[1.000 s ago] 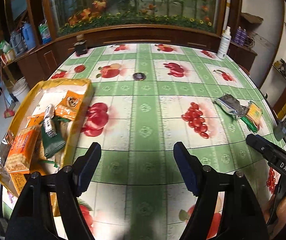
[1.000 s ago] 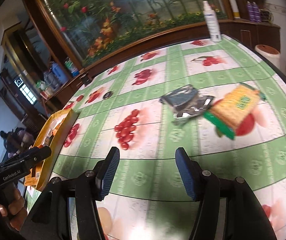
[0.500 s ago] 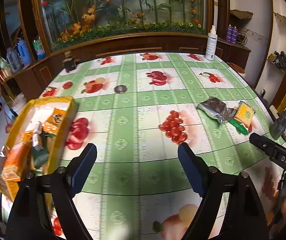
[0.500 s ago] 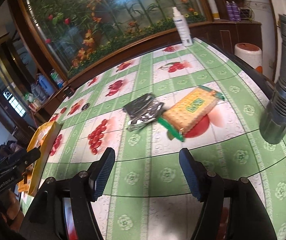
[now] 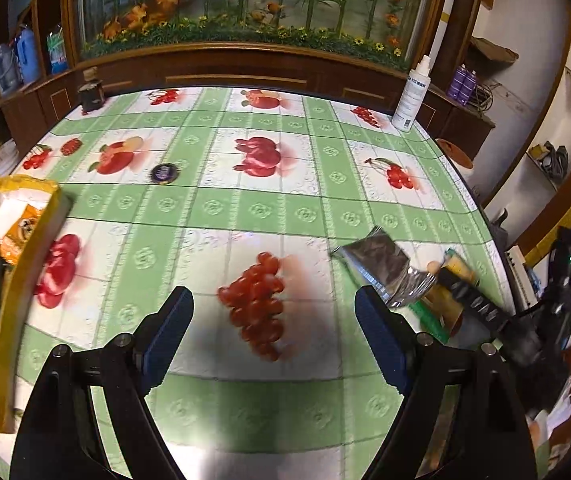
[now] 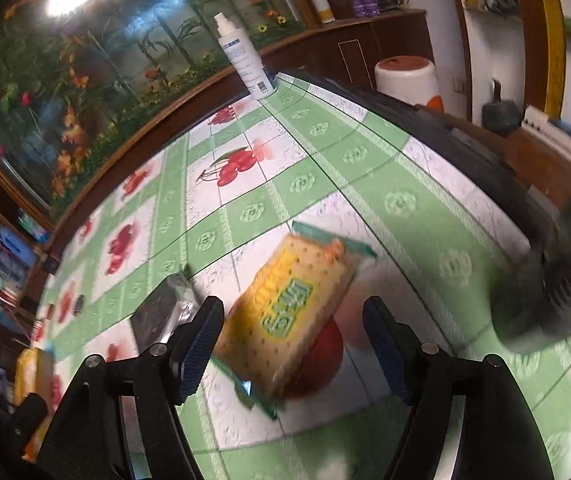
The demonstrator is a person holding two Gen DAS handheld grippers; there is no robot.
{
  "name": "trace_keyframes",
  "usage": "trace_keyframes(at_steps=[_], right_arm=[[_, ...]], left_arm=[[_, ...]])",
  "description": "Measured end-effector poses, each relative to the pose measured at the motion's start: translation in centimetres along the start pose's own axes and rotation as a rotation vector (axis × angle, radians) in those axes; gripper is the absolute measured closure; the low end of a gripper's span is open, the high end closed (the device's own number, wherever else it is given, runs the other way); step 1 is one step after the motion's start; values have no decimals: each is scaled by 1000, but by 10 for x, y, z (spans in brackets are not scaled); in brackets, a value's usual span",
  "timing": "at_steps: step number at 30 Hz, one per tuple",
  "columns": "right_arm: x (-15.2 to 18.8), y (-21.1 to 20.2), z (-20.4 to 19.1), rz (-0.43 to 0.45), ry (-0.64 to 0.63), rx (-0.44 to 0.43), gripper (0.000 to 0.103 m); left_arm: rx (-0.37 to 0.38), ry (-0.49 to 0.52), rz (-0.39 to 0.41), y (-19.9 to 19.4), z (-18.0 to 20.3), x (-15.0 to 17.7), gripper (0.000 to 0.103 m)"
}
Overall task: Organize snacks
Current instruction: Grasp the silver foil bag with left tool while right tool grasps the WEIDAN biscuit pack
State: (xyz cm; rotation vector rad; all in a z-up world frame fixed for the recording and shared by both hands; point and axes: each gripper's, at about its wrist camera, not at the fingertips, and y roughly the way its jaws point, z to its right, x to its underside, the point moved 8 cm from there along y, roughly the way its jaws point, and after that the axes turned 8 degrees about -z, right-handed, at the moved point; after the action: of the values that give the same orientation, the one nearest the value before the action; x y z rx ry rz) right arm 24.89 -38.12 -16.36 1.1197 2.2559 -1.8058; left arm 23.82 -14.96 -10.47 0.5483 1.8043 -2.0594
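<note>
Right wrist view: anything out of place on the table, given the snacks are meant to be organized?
Yes. Two snacks lie loose on the tablecloth, apart from the yellow tray that holds the others: a cracker packet lying askew, and a crumpled silver packet beside it. The right tongs, opening, frame the cracker packet without touching it.

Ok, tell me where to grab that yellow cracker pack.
Grip the cracker pack across its narrow width at mid-length, coming from above. It lies flat on the table, long axis slanting away, and sits between the opening jaws of the right gripper.
</note>
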Motion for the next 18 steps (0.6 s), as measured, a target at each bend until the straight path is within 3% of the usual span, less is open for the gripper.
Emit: trace_keyframes(at_steps=[8, 14, 16, 17, 18], right_arm=[[20, 3, -6, -37, -297, 169, 33], [32, -6, 1, -48, -343, 160, 33], [32, -6, -1, -49, -354, 167, 32], [31, -5, -1, -50, -355, 167, 31], [30, -4, -1, -50, -355, 167, 31]], left_arm=[[33, -13, -89, 45, 47, -21, 20], [-68, 4, -155, 85, 68, -21, 19], [-75, 15, -124, 90, 71, -21, 10], [-107, 18, -106, 91, 68, -21, 1], [-109, 19, -96, 92, 65, -20, 0]])
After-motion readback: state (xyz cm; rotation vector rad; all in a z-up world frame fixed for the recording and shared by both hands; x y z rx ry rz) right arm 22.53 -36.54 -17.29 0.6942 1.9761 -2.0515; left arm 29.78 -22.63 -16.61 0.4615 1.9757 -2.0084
